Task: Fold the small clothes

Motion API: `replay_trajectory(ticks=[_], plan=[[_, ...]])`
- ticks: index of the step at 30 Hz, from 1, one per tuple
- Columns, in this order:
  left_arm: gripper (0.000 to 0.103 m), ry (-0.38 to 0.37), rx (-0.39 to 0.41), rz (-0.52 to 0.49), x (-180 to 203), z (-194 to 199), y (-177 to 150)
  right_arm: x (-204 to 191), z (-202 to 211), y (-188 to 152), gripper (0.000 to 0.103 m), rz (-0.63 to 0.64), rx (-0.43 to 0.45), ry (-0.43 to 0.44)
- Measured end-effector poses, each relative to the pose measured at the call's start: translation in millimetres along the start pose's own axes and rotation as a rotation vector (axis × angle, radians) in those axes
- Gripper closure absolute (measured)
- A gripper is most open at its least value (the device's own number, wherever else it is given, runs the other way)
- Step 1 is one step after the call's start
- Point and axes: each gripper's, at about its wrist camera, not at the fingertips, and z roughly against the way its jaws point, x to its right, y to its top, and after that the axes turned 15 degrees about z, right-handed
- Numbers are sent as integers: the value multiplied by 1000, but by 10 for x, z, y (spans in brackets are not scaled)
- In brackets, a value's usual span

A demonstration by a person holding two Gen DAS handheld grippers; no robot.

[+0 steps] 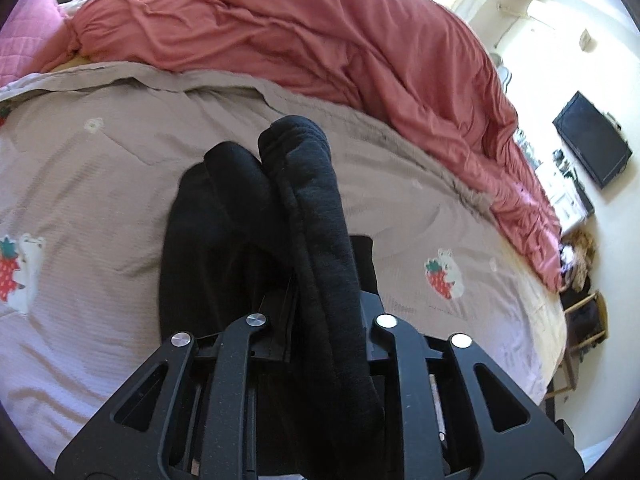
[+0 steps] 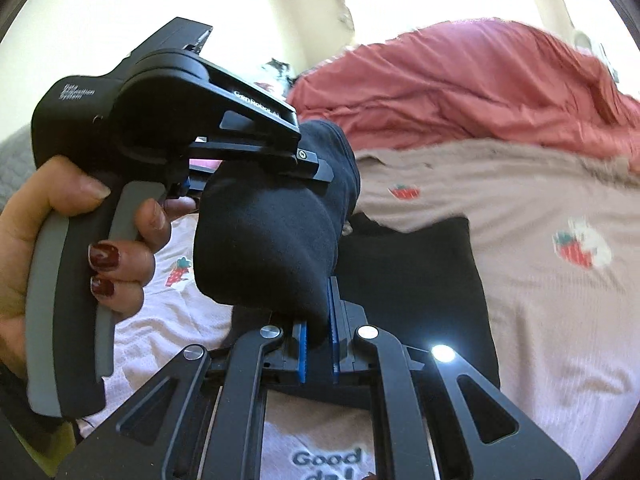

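Note:
A black garment (image 1: 316, 216) is bunched in thick folds and held up off the bed between both grippers. My left gripper (image 1: 320, 280) is shut on it; the cloth covers the fingers and runs back over the gripper body. In the right wrist view the left gripper (image 2: 320, 168) comes in from the left, held by a hand, with the garment (image 2: 272, 232) hanging from it. My right gripper (image 2: 318, 320) is shut on the garment's lower end between its blue pads (image 2: 332, 320). A flat black cloth (image 2: 420, 292) lies on the bed below.
The bed has a pale cover (image 1: 100, 200) with strawberry prints. A rumpled red duvet (image 1: 320, 40) lies across the far side. A pink pillow (image 1: 28, 40) is at the far left. A dark screen (image 1: 592, 144) hangs on the wall right of the bed.

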Motion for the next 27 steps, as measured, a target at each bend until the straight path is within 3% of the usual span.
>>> replay_trajectory(ticks=[3,4,9,14,21,27], plan=[[50,-15,-45,26,-9,-126,-36,143,-66,-116,96,-84,-51,16],[45,-33,-50,40,-28,-118,-46,180,-84,-147,95,-104,-66,13],[44,-10,46,28,-144,117,-76,411,-118,-337,88,-221,-121,13],[44,96,156,27,-467,288,-167,490,-33,-436,78,-250,-146,22],[44,158,159,-31,-564,100,-314,544,199,-402,68,-170,-166,-12],[44,180,146,-121,-594,-121,-546,750,421,-145,59,-129,-115,-82]])
